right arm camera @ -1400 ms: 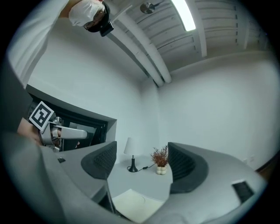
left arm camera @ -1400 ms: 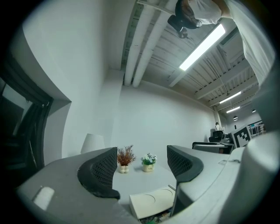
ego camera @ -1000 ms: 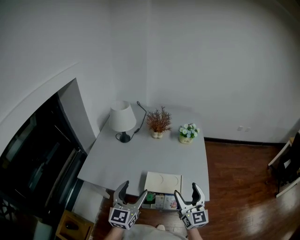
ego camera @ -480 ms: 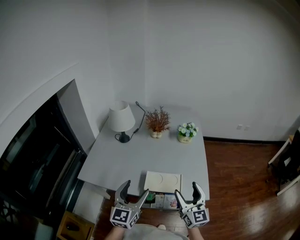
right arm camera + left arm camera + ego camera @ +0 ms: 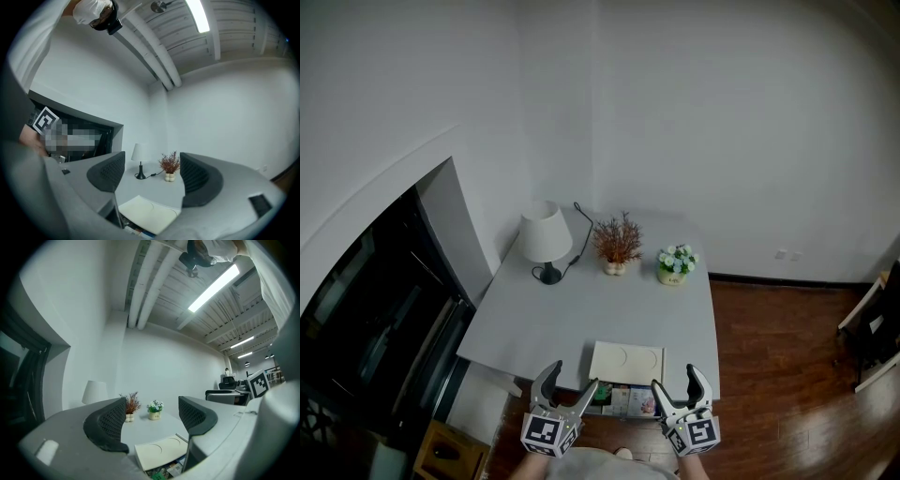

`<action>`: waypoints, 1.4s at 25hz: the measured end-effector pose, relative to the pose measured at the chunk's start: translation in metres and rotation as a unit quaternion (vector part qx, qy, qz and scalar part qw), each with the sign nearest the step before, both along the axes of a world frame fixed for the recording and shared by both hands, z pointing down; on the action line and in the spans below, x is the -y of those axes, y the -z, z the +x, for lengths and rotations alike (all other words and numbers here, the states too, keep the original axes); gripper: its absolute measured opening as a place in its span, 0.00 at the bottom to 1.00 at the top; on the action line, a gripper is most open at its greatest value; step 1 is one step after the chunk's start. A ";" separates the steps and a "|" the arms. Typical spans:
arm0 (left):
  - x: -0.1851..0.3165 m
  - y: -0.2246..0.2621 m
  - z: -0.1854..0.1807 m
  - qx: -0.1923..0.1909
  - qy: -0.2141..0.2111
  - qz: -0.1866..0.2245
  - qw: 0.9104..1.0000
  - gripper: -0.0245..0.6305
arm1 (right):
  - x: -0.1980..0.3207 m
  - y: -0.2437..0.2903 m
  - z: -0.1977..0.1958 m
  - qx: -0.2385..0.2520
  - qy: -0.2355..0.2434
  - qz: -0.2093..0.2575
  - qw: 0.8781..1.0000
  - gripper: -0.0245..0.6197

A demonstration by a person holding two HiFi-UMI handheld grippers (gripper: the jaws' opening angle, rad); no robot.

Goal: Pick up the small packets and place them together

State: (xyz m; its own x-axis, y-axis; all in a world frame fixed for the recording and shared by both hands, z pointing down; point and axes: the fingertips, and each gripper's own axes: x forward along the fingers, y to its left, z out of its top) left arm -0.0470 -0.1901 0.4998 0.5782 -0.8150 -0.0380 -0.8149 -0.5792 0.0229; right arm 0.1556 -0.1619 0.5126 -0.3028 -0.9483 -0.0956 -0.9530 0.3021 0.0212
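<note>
- Counter (image 5: 581, 309): white, w/ dark wood floor (image 5: 778, 375) to its right.
- Lamp (image 5: 546, 236): white shade, far-left on counter, black cord trailing behind it.
- Cream tray (image 5: 625, 362): flat, two round dents, at counter's near edge.
- L gripper (image 5: 571, 376): held level just off near edge, fingers wide apart, nothing btwn them.
- R gripper (image 5: 675, 378): same pose, fingers wide, empty.
- Dried plant (image 5: 617, 242) & flower pot (image 5: 677, 264): side by side at the back, right of lamp.
- Small packets (image 5: 626, 403): bunched at near edge just in front of tray, btwn the two grippers; neither touches them.
</note>
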 end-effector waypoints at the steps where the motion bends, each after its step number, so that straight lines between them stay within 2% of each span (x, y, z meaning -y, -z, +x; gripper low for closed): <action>1: 0.000 -0.001 0.000 0.002 0.000 -0.001 1.000 0.55 | 0.001 -0.003 -0.001 -0.001 0.005 -0.005 1.000 0.60; 4: -0.001 -0.004 0.001 0.010 -0.002 -0.003 1.000 0.55 | 0.005 -0.023 -0.010 -0.018 0.049 -0.043 0.998 0.60; 6: -0.001 -0.006 0.002 0.016 -0.004 -0.006 1.000 0.55 | 0.010 -0.049 -0.023 -0.046 0.095 -0.088 0.991 0.60; 9: -0.002 -0.015 0.000 0.023 -0.001 -0.016 1.000 0.55 | 0.016 -0.101 -0.052 -0.112 0.175 -0.164 0.964 0.60; 11: -0.002 -0.022 -0.003 0.029 0.002 -0.023 0.999 0.55 | 0.016 -0.136 -0.077 -0.172 0.235 -0.205 0.935 0.60; 14: -0.004 -0.028 -0.006 0.031 0.005 -0.033 0.999 0.55 | 0.013 -0.182 -0.110 -0.275 0.306 -0.234 0.881 0.59; 15: -0.005 -0.029 -0.007 0.030 0.007 -0.035 0.999 0.55 | 0.014 -0.196 -0.117 -0.312 0.322 -0.238 0.862 0.59; 17: -0.006 -0.029 -0.010 0.030 0.012 -0.038 0.999 0.55 | 0.014 -0.224 -0.125 -0.378 0.349 -0.247 0.821 0.52; 20: -0.005 -0.035 -0.017 0.043 0.018 -0.040 0.998 0.55 | 0.015 -0.261 -0.130 -0.445 0.381 -0.272 0.764 0.52; 24: -0.004 -0.036 -0.027 0.047 0.028 -0.041 0.998 0.55 | 0.012 -0.292 -0.136 -0.506 0.409 -0.277 0.707 0.52; 25: -0.003 -0.035 -0.029 0.050 0.032 -0.038 0.998 0.55 | 0.011 -0.297 -0.138 -0.519 0.415 -0.274 0.695 0.45; 26: -0.003 -0.035 -0.030 0.053 0.034 -0.035 0.997 0.55 | 0.011 -0.303 -0.139 -0.531 0.417 -0.271 0.686 0.43; 29: -0.003 -0.036 -0.032 0.057 0.035 -0.031 0.997 0.55 | 0.015 -0.312 -0.140 -0.562 0.413 -0.258 0.668 0.42; 31: -0.002 -0.036 -0.034 0.056 0.039 -0.034 0.997 0.55 | 0.017 -0.313 -0.141 -0.583 0.408 -0.241 0.660 0.25; 32: -0.002 -0.036 -0.034 0.054 0.040 -0.034 0.997 0.55 | 0.018 -0.312 -0.142 -0.589 0.405 -0.233 0.659 0.24; 33: -0.002 -0.035 -0.035 0.051 0.041 -0.034 0.997 0.55 | 0.017 -0.309 -0.143 -0.589 0.404 -0.227 0.662 0.10; 35: -0.002 -0.035 -0.037 0.047 0.044 -0.035 0.997 0.55 | 0.014 -0.298 -0.144 -0.578 0.403 -0.218 0.675 0.04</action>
State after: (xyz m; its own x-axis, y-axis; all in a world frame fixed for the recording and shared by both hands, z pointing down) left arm -0.0837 -0.1880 0.5348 0.5020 -0.8619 0.0712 -0.8633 -0.5043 -0.0183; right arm 0.0114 -0.1761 0.8111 -0.3703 -0.2933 0.8814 0.1012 0.9305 0.3521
